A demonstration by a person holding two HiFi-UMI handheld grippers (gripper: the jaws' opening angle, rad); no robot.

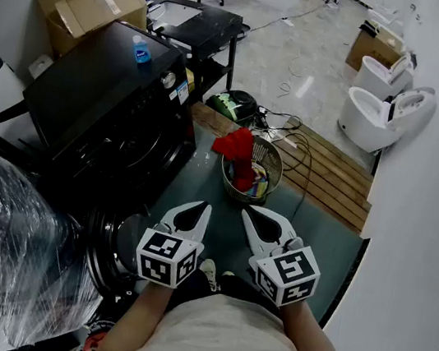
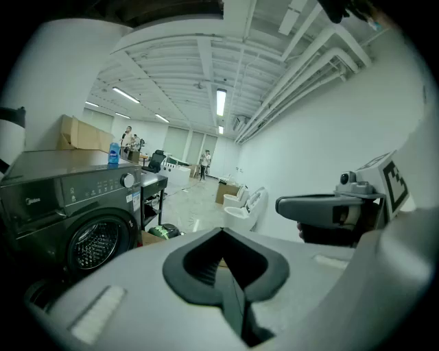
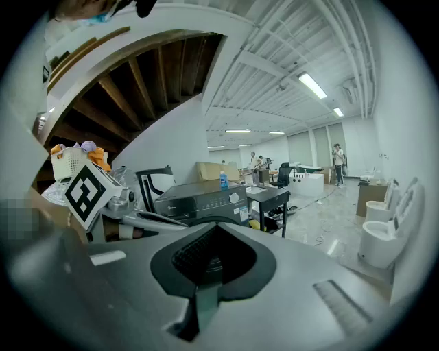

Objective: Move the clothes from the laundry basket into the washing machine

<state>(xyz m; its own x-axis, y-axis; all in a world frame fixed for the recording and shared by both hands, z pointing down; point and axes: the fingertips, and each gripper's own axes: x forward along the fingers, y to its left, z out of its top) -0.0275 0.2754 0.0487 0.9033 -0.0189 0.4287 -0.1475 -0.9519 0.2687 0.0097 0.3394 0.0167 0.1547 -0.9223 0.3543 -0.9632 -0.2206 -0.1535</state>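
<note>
Ahead of both claws, beyond their tips, stands the wire laundry basket (image 1: 275,156), with a red garment (image 1: 237,147) heaped over its rim. The left gripper (image 1: 200,209) and the right gripper (image 1: 251,215) hover side by side, each with its jaws pressed together on nothing. Left of the left gripper is the dark washing machine (image 1: 99,100), with a blue bottle (image 1: 141,51) on top.

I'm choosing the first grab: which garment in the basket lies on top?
The red garment: it rises above the rim of the laundry basket, while the other clothes lie lower inside.
</note>
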